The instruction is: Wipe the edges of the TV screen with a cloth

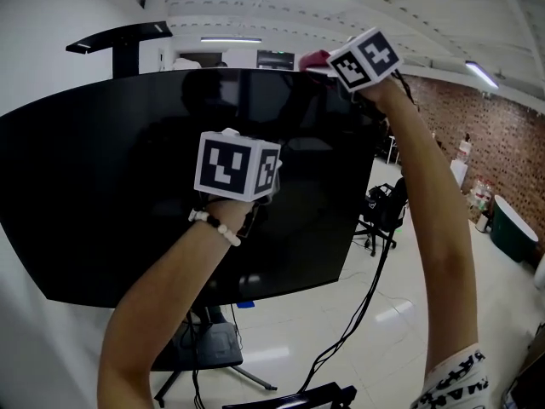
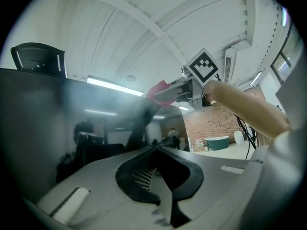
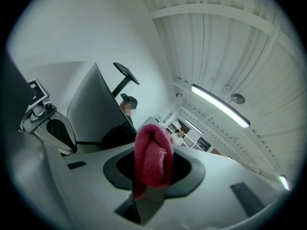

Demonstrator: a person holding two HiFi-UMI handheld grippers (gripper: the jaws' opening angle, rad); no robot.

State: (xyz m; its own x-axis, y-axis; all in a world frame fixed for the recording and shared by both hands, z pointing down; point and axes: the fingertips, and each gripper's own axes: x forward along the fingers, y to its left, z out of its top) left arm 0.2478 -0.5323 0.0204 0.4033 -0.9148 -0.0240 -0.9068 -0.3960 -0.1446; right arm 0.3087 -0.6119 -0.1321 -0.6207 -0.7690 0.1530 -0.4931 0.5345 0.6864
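Note:
A large black TV screen (image 1: 111,186) stands on a floor stand and fills the left of the head view. At its top edge near the right corner, my right gripper (image 1: 336,65) is shut on a red cloth (image 1: 313,58), and the cloth lies against that edge. The right gripper view shows the cloth (image 3: 152,159) folded and bulging out between the jaws of the right gripper (image 3: 153,178). My left gripper (image 1: 255,164) hovers in front of the screen's middle; its jaws look shut and hold nothing (image 2: 160,174). The left gripper view catches the cloth (image 2: 157,91) at the upper edge.
The TV stand's legs and cables (image 1: 204,348) spread on the glossy floor below. A black office chair (image 1: 383,211) stands behind the screen's right side. A brick wall (image 1: 502,135) and a teal tub (image 1: 511,228) lie far right. A black bracket (image 1: 128,37) rises above the TV.

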